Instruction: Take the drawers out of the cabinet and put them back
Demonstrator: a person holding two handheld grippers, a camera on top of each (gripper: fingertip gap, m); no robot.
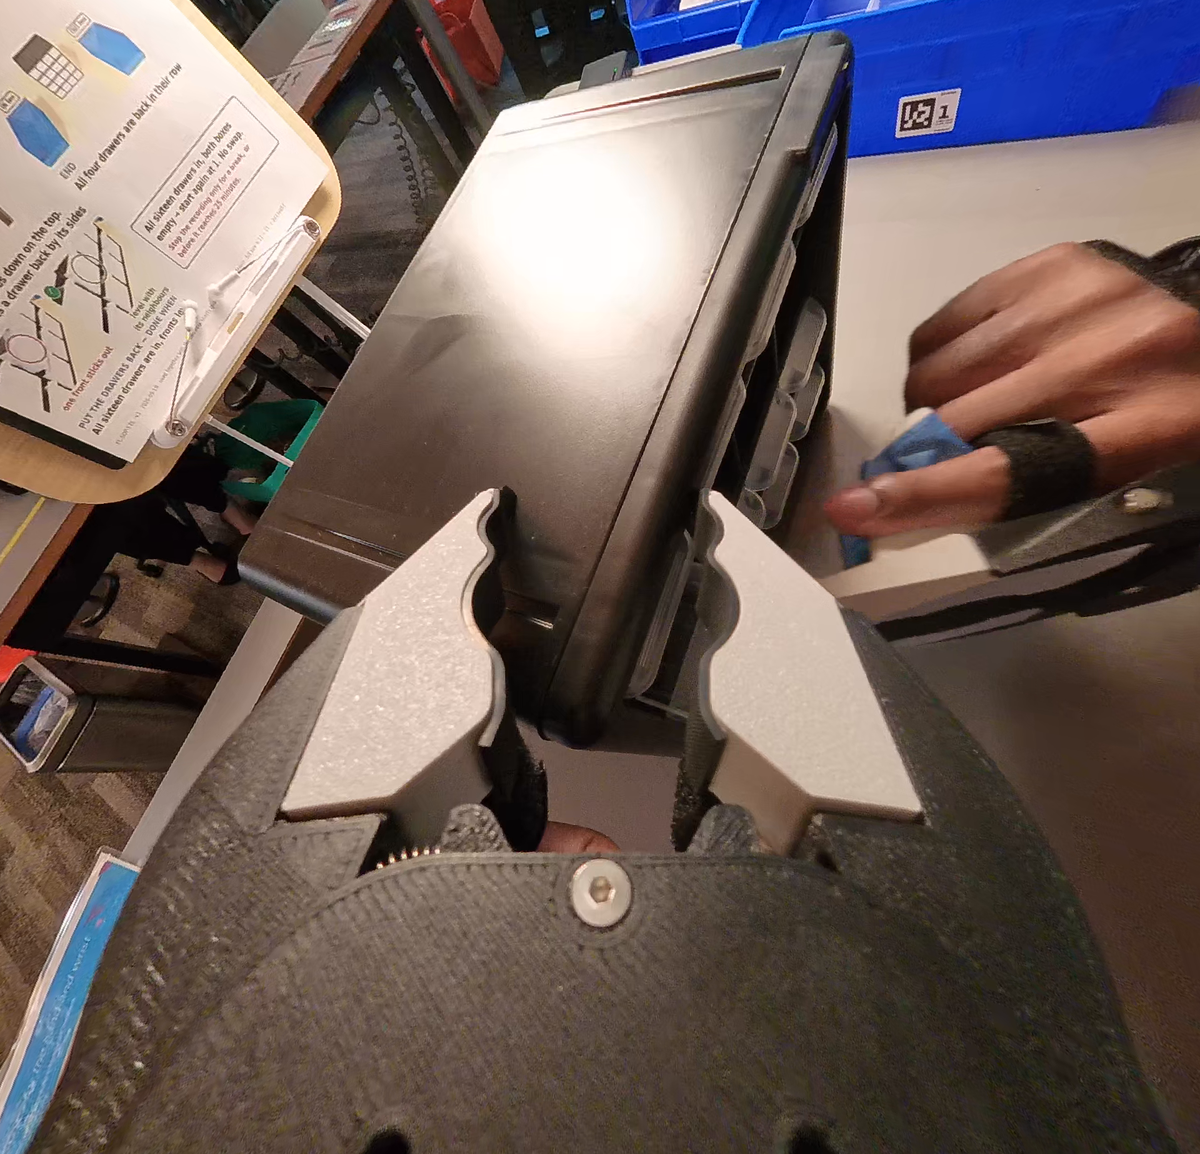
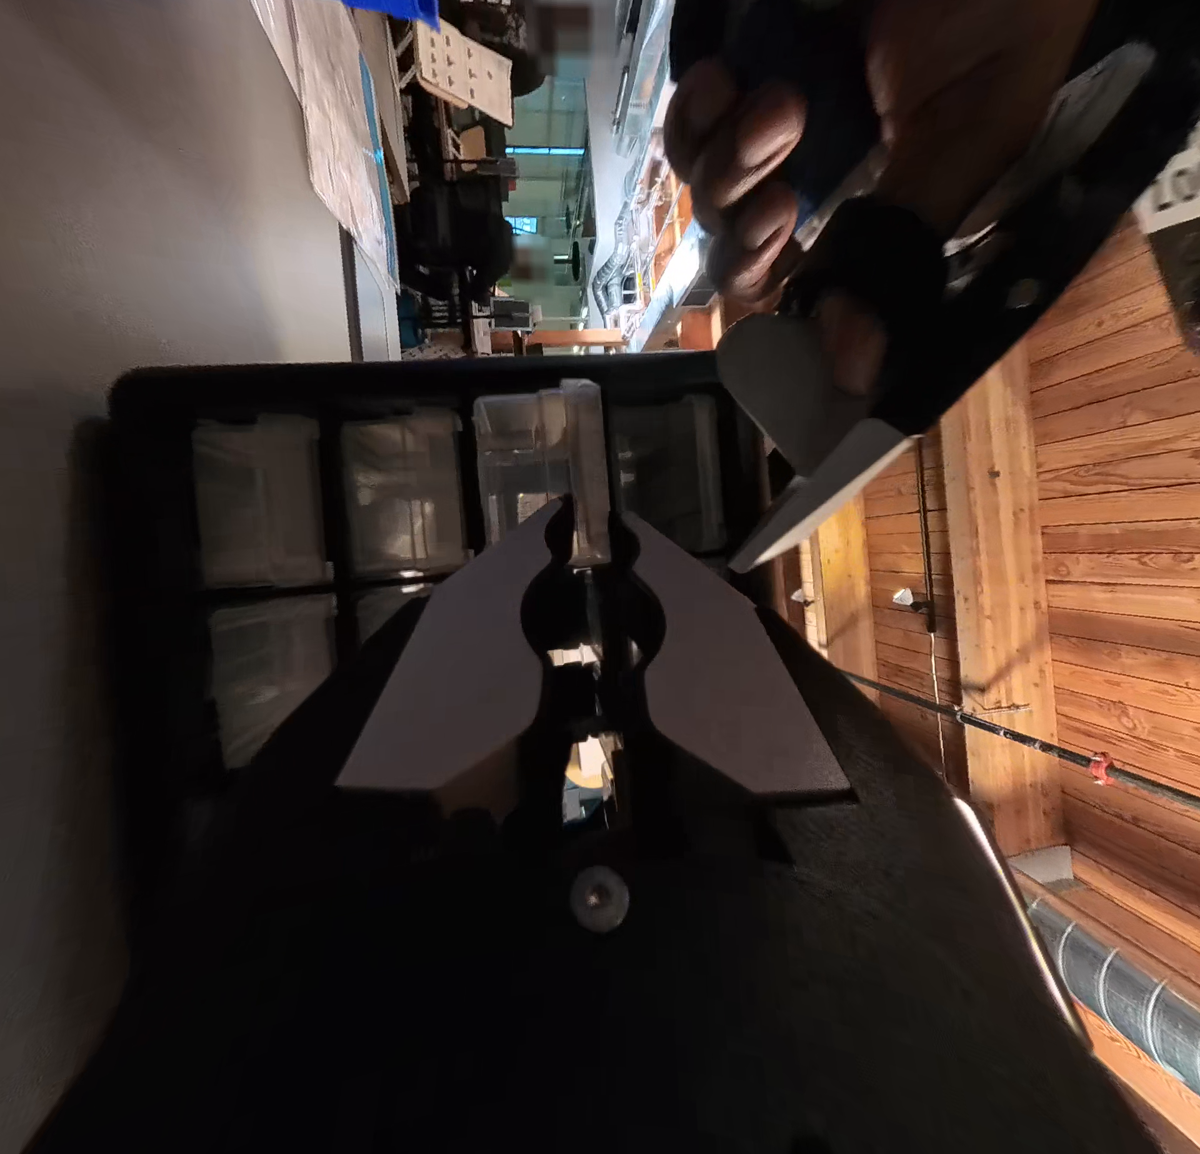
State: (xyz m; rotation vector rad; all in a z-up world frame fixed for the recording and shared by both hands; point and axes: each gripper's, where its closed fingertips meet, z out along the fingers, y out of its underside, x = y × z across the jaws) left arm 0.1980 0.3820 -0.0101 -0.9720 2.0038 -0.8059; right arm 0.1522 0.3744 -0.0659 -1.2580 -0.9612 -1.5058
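From my left wrist, a pale table (image 1: 974,226) runs back to blue storage bins (image 1: 1039,51), with an instruction sheet on a wooden board (image 1: 130,213) at the left. The black drawer cabinet (image 1: 552,343) stands on the table, and my left jaws (image 1: 600,519) are spread wide around its near corner, one finger on its broad dark side, the other at the front edge where the clear drawers (image 1: 789,421) sit. I cannot tell whether the pads press. My right hand (image 1: 1052,369) shows blurred beside the cabinet front.

From my right wrist the room appears turned sideways: wooden planking (image 2: 1071,603) at right, grey table at left. The cabinet front fills the middle with its rows of clear drawers. My right jaws (image 2: 592,525) are nearly closed, pinching the clear handle tab of one top-row drawer (image 2: 519,460).
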